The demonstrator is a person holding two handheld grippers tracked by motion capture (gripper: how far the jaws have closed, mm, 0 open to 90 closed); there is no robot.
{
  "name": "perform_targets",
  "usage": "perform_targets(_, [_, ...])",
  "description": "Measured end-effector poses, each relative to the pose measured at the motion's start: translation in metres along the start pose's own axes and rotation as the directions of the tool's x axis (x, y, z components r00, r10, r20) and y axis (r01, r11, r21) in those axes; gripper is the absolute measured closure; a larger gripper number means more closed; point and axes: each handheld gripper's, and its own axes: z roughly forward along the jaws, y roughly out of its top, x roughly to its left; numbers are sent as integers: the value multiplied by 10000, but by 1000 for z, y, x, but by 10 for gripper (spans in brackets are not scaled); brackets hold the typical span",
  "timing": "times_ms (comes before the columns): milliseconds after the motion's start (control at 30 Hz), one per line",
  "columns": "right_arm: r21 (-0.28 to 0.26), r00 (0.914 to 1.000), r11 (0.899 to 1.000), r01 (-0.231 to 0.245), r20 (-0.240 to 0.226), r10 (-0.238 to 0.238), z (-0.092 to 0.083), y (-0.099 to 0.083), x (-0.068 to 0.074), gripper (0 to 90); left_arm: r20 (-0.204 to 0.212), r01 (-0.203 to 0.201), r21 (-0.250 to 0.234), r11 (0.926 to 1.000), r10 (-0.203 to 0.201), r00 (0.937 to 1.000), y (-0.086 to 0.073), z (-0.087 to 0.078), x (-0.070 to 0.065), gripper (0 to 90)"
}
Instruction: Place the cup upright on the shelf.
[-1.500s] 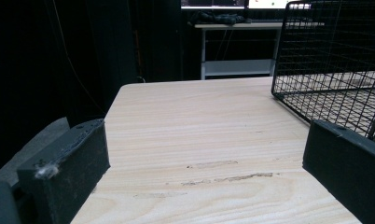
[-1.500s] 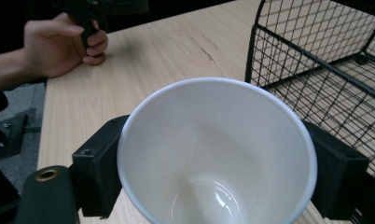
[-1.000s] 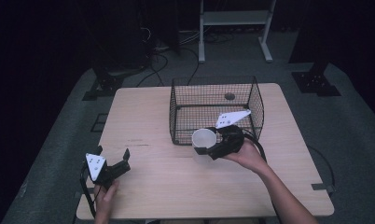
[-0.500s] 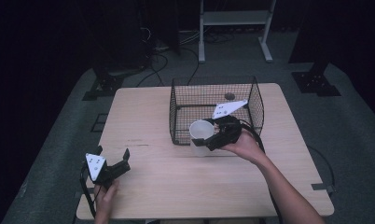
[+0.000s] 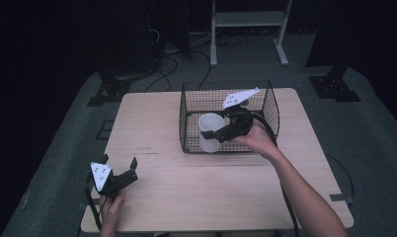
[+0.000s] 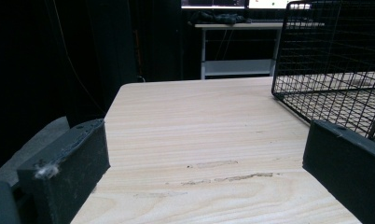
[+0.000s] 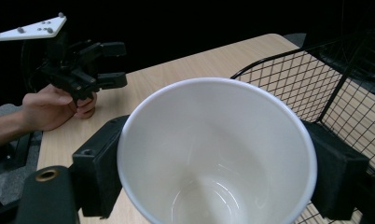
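Pale wooden rectangular bench (image 5: 186, 197) with rounded corners, set on a grey floor (image 5: 374, 128), black wire mesh basket (image 5: 270, 106) stood on its far right part, a faint dark scuff mark (image 6: 227, 164) seen on the bare wood left of the basket

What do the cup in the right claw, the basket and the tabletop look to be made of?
Cup: glossy white, thick-rimmed, with soft highlights inside; likely glazed ceramic, possibly plastic. Basket: thin black wire grid, likely coated metal. Tabletop: pale matte wood grain with a few scuffs; wood or wood-look laminate. The right claw grips the cup's sides.
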Motion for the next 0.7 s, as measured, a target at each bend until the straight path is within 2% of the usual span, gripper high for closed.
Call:
perform_targets(300, [-105, 9986, 9996, -248, 468, 252, 0, 16, -21, 182, -12, 23, 6, 10000, -23, 10000, 0, 0, 0, 0])
perform_targets(467, [-8, 9955, 9997, -229, 918, 229, 4, 21, -33, 182, -6, 60, 4, 10000, -60, 10000, 0, 0, 0, 0])
perform_targets(700, [76, 9930, 9995, -301, 1142, 290, 8, 27, -47, 182, 0, 77, -3, 10000, -77, 10000, 0, 0, 1, 0])
